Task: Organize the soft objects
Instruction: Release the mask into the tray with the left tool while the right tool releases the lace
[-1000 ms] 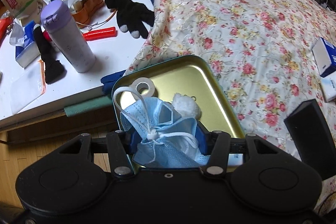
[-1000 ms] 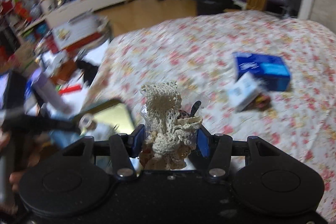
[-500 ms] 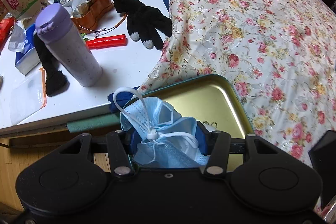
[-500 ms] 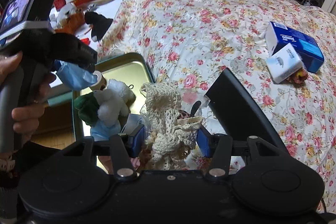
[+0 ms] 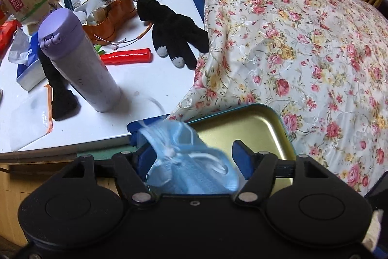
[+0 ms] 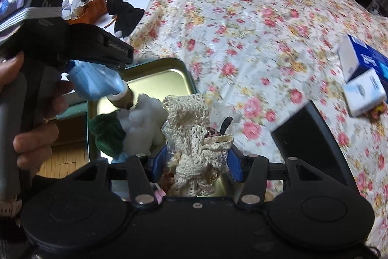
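Both grippers hang over tin (image 5: 271,118) at bed edge, left jaws opening

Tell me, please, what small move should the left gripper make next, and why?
Probably lift the left gripper away. Its jaws have just been opening, and the blue face mask sits loose between them above the gold tin. The right gripper waits beside it with the crocheted pouch.
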A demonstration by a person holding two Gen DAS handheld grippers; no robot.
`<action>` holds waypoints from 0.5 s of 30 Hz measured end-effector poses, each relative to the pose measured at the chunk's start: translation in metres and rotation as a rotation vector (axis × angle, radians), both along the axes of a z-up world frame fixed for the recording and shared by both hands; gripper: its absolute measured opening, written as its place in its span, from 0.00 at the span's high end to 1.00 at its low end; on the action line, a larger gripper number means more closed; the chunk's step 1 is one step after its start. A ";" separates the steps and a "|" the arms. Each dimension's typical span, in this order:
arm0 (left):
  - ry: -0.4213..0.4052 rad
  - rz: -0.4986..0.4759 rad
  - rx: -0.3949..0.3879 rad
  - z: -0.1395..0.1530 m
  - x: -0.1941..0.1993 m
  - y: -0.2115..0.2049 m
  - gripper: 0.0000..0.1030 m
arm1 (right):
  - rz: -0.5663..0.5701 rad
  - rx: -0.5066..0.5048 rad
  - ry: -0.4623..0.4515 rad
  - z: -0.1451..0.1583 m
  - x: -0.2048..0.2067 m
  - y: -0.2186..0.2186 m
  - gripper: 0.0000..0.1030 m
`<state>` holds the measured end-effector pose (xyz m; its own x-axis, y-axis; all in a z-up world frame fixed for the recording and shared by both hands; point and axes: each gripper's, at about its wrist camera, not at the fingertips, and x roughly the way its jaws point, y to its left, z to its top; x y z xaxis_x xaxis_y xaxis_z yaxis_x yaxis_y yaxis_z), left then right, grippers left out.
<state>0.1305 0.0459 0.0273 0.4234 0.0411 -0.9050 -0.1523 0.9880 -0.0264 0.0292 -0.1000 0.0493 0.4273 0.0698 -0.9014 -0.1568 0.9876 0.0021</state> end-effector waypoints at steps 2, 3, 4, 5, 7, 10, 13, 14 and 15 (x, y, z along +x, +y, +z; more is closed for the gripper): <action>0.007 -0.005 0.004 -0.002 0.001 -0.001 0.37 | 0.006 0.005 -0.007 0.000 0.006 0.004 0.50; 0.012 -0.008 0.007 -0.003 0.001 -0.002 0.37 | 0.007 0.009 -0.009 0.000 0.008 0.005 0.46; 0.017 -0.012 0.007 -0.004 0.001 -0.003 0.37 | 0.007 0.012 -0.011 0.000 0.011 0.006 0.44; 0.020 -0.015 0.004 -0.005 0.002 -0.003 0.37 | 0.007 0.015 -0.016 0.000 0.013 0.007 0.43; 0.024 -0.022 0.001 -0.005 0.001 -0.005 0.37 | 0.001 0.016 -0.022 0.001 0.015 0.007 0.43; 0.031 -0.026 0.008 -0.005 0.000 -0.006 0.37 | -0.001 0.017 -0.021 0.001 0.016 0.006 0.43; 0.043 -0.028 0.012 -0.008 0.000 -0.007 0.37 | -0.003 0.010 -0.018 0.001 0.014 0.003 0.43; 0.048 -0.029 0.010 -0.009 -0.001 -0.007 0.37 | -0.003 0.007 -0.016 0.000 0.013 0.003 0.43; 0.051 -0.030 0.006 -0.009 -0.001 -0.007 0.37 | -0.002 0.005 -0.015 0.000 0.011 0.002 0.43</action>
<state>0.1298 0.0392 0.0180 0.3778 0.0349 -0.9252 -0.1236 0.9923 -0.0130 0.0406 -0.0979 0.0488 0.4406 0.0729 -0.8948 -0.1547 0.9879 0.0044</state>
